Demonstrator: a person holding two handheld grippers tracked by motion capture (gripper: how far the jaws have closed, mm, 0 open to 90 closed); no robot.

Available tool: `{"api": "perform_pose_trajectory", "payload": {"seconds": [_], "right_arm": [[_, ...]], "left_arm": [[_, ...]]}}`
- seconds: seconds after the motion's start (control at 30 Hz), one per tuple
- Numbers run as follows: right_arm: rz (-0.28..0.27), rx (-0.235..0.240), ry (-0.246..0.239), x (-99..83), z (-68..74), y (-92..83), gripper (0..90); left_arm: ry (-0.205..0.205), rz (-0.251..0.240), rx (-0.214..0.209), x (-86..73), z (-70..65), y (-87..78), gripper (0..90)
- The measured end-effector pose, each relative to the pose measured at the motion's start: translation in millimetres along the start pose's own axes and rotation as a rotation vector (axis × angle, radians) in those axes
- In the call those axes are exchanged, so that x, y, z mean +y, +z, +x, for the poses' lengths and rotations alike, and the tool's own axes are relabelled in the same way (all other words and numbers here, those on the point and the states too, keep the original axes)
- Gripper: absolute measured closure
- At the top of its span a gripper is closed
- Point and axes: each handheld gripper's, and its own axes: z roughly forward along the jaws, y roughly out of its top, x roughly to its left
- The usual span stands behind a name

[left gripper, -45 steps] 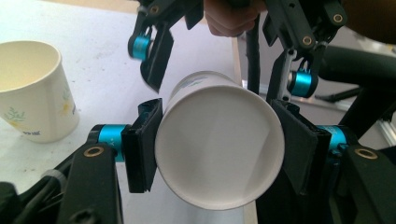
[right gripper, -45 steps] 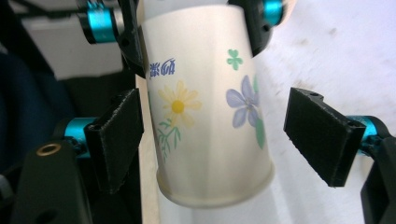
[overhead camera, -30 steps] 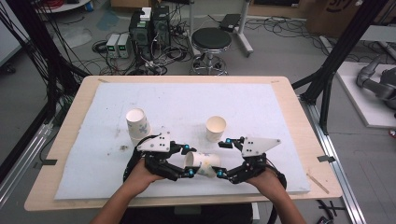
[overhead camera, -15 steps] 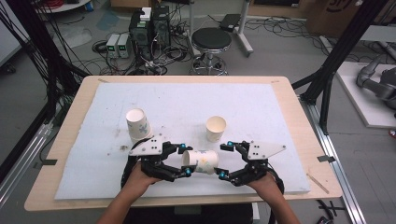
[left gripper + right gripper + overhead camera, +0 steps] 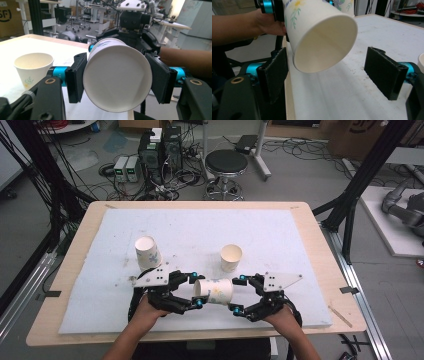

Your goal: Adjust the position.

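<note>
A white paper cup [image 5: 215, 291] with a flower print lies on its side in the air between my two grippers, near the table's front edge. My left gripper [image 5: 194, 290] is shut on the cup's base end; in the left gripper view both pads [image 5: 76, 77] press against the cup [image 5: 117, 80] and its flat bottom faces the camera. My right gripper [image 5: 237, 294] is open. In the right gripper view the cup's open mouth [image 5: 322, 37] hangs between the wide-apart jaws of the right gripper [image 5: 329, 72], touching neither pad.
Two more paper cups stand on the white foam mat [image 5: 280, 245]: one at the left [image 5: 148, 252], one in the middle [image 5: 231, 256]. The wooden table rim [image 5: 327, 265] frames the mat. A stool [image 5: 226, 165] and electronics stand beyond the far edge.
Both hands have shifted slightly toward the table's front edge and a little apart. The cup stays between the grippers.
</note>
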Motion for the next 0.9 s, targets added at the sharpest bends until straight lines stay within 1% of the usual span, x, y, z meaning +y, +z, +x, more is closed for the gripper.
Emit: {"api": "perform_pose_trajectory", "payload": {"seconds": [0.17,0.23,0.3,0.37,0.43,0.53,0.57,0.63,0.7,0.8,0.9], "right_arm": [[-0.005,0.034,0.003,-0.1,1.1,4.0,21.2],[-0.008,0.049,-0.006,0.3,1.2,5.3,24.5],[-0.023,0.062,-0.003,0.5,0.6,6.3,24.5],[-0.037,0.081,-0.002,0.9,0.1,7.0,24.4],[-0.048,0.1,-0.001,0.7,0.2,7.7,24.4],[-0.05,0.124,-0.014,0.8,1.2,9.8,25.5],[-0.054,0.133,-0.012,1.0,1.9,10.6,25.7],[-0.054,0.132,-0.022,1.4,2.0,10.7,27.2],[-0.064,0.143,-0.013,1.7,2.2,9.6,28.2],[-0.07,0.144,-0.015,2.2,1.3,8.7,29.3],[-0.08,0.152,-0.002,2.3,0.5,7.2,29.7]], "left_arm": [[-0.003,-0.018,-0.017,0.9,-1.8,0.7,37.3],[-0.004,-0.026,-0.03,0.9,-1.9,1.4,37.3],[-0.008,-0.033,-0.035,0.6,-2.1,2.1,37.3],[-0.023,-0.044,-0.054,-0.7,-1.4,2.5,37.2],[-0.031,-0.042,-0.07,-2.7,-1.2,2.9,37.3],[-0.04,-0.035,-0.092,-6.7,-1.2,4.7,37.2],[-0.042,-0.038,-0.093,-7.7,-1.3,4.5,37.2],[-0.048,-0.049,-0.097,-8.8,-1.0,3.9,37.3],[-0.053,-0.061,-0.099,-9.3,-1.2,3.8,37.3],[-0.057,-0.064,-0.1,-9.7,-1.0,4.0,37.2],[-0.064,-0.065,-0.098,-10.9,-1.1,4.8,36.7]]}}
